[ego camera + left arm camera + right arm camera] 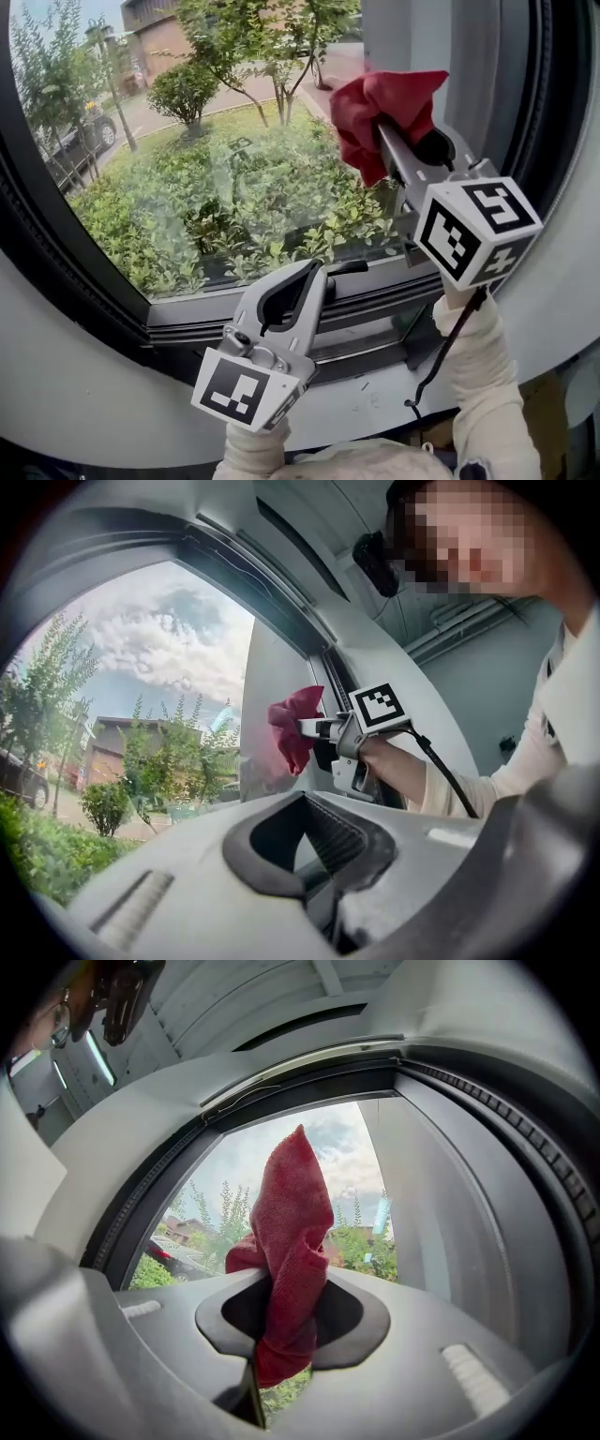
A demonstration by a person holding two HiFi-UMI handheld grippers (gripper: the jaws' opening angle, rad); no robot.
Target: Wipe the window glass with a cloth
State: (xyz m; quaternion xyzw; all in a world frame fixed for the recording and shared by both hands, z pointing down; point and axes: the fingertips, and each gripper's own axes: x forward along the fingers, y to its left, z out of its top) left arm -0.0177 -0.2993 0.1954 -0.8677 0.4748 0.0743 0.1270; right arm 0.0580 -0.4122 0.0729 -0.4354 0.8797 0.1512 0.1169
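The red cloth (384, 108) is bunched against the upper right of the window glass (234, 169). My right gripper (380, 131) is shut on the cloth and held high, close to the right side of the frame. In the right gripper view the cloth (291, 1232) stands up from between the jaws of the right gripper (281, 1326), in front of the glass (347, 1194). My left gripper (323, 269) sits low over the bottom frame rail, shut, with nothing in it. The left gripper view looks past the left gripper (309, 855) to the cloth (295, 724) and the right gripper (314, 727).
A dark window frame (375, 300) runs along the bottom, with a white sill (112, 394) below it. A black cable (450, 347) hangs from the right gripper. Outside are green bushes (281, 216) and a parked car (80, 131). A person (562, 714) shows in the left gripper view.
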